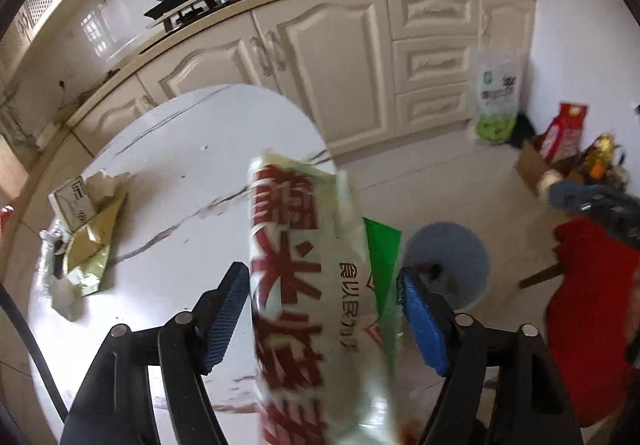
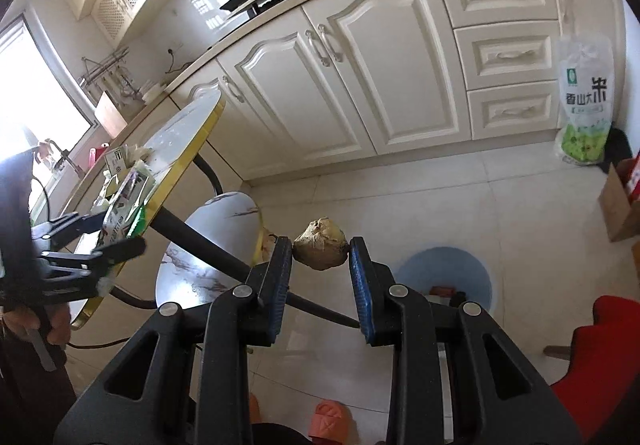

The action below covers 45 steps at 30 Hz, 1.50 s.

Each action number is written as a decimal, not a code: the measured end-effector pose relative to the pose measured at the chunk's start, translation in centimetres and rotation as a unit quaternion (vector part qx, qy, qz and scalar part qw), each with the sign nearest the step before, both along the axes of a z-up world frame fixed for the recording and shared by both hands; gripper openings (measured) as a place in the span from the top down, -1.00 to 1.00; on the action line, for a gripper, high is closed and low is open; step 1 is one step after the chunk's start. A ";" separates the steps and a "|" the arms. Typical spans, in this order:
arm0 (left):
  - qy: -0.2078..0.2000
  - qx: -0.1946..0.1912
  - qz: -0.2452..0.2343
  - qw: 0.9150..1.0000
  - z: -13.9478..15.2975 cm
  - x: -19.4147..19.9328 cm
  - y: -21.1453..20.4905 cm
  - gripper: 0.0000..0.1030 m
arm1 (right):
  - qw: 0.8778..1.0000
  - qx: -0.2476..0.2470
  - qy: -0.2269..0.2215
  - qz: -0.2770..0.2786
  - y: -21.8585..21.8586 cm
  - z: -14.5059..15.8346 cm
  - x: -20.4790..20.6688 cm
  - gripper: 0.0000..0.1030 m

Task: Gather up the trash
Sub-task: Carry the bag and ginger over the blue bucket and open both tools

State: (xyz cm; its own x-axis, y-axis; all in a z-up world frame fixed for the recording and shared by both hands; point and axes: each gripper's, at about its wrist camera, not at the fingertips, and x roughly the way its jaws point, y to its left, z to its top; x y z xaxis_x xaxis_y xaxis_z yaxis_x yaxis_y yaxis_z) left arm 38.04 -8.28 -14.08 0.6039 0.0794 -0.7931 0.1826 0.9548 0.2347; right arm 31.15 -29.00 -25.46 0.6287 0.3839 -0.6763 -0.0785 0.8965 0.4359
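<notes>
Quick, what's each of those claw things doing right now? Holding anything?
Left gripper: around a printed wrapper; whether it is clamped cannot be told.
Right gripper: closed on a crumpled paper ball.

One blue bin [image 2: 448,277], two rice bags [image 2: 586,101] [image 1: 562,137].

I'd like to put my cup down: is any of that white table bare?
Yes: the far half of the marble table, toward the cabinets, is bare. The left edge is crowded with a gold wrapper and a small carton. The near side is taken up by the left gripper.
</notes>
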 end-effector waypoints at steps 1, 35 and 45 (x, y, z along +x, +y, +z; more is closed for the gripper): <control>-0.001 0.001 0.003 1.000 0.1 0.2 -0.4 -0.30 | 1.000 -0.002 0.000 -0.002 -0.1 0.1 -0.2 0.46; 0.096 -0.134 -0.104 0.981 -9.5 14.1 -14.0 0.76 | 0.998 -0.001 0.028 -0.050 -5.2 -4.6 1.3 0.37; 0.118 -0.131 -0.122 0.977 -15.2 23.6 -18.2 0.68 | 0.994 -0.009 0.043 -0.100 -8.8 -7.0 1.2 -0.15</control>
State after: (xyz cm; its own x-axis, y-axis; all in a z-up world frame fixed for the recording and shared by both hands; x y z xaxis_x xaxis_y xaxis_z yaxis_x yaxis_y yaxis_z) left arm 61.68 -26.49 -29.24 0.3783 -0.2681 -0.8860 0.4314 0.8979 -0.0875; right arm 32.40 -37.85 -32.41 0.6314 0.2443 -0.7360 0.1391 0.8980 0.4174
